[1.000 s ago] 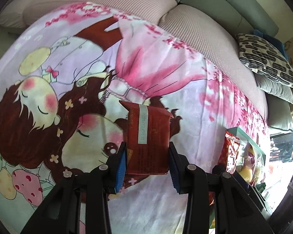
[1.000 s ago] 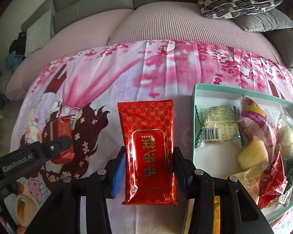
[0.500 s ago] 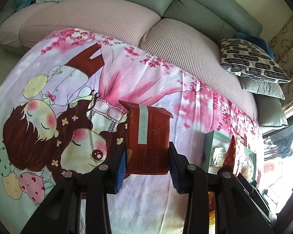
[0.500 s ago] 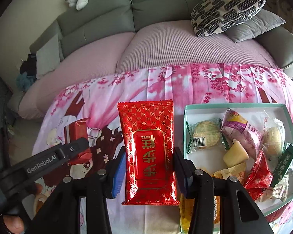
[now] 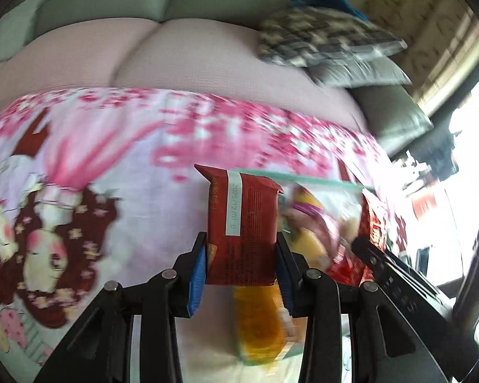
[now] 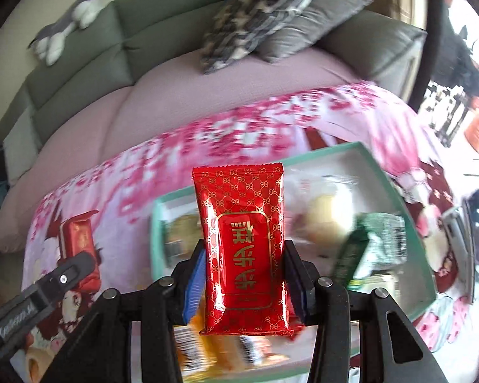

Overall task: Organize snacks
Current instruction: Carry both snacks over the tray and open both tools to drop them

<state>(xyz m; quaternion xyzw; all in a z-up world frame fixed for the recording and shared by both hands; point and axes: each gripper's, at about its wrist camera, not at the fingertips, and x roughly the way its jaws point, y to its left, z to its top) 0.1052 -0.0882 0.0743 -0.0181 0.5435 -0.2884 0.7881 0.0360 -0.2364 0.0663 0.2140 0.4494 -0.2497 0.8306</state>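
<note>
My left gripper (image 5: 241,265) is shut on a dark red snack packet (image 5: 242,223) with a white date strip, held above the near-left edge of the teal-rimmed box (image 5: 303,177). My right gripper (image 6: 244,276) is shut on a bright red gold-patterned snack packet (image 6: 242,239), held over the same box (image 6: 396,188). The box holds several wrapped snacks, blurred by motion. In the right wrist view the left gripper (image 6: 44,290) and its dark red packet (image 6: 78,239) show at the left. In the left wrist view the right gripper's finger (image 5: 396,274) and red packet (image 5: 372,223) show at the right.
The box lies on a pink cartoon-print blanket (image 5: 95,159) over a sofa seat. Patterned and grey cushions (image 6: 271,16) lean at the back right. A stuffed toy (image 6: 67,22) sits on the sofa back. An orange packet (image 5: 262,319) lies below my left gripper.
Both grippers have swung right towards and over the box, each still holding its packet. The box now fills more of both views, and the scene is motion-blurred.
</note>
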